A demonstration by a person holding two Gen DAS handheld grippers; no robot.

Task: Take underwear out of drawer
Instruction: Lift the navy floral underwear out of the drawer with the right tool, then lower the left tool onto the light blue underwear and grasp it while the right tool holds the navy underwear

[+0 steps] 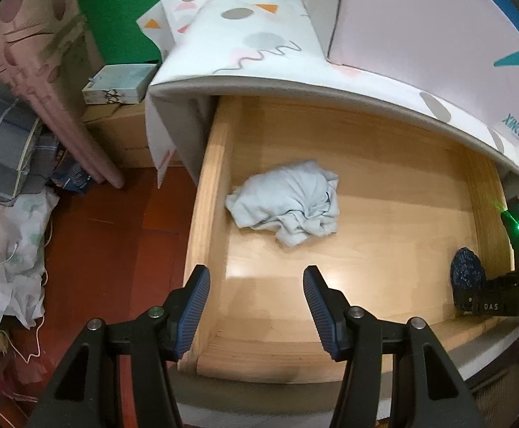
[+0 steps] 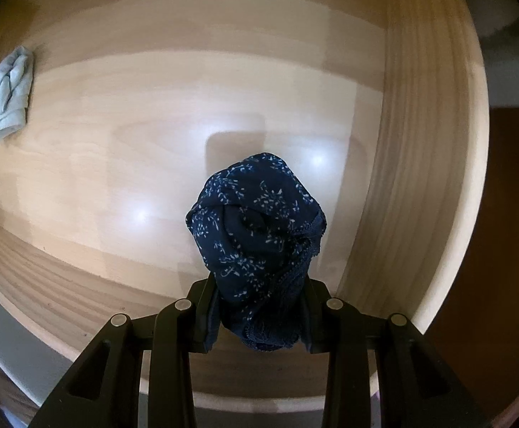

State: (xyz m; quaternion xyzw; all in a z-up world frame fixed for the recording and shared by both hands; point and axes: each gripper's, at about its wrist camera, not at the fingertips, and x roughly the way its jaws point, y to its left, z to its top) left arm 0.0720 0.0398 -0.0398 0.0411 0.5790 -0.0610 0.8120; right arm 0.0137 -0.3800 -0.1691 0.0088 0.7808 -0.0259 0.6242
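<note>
Right gripper (image 2: 259, 317) clamped on dark blue underwear (image 2: 257, 235), bundle bunched between the pads, over the near right corner of the drawer (image 2: 420, 142). Left gripper (image 1: 255, 306) part open, empty, above the near left rim. Pale underwear (image 1: 286, 201) loose on the drawer floor, straight ahead of the left gripper, far left of the right one. Left hand nearer. Long axis roughly left-right. Likely next: blue piece out, left down onto the pale one.
</note>
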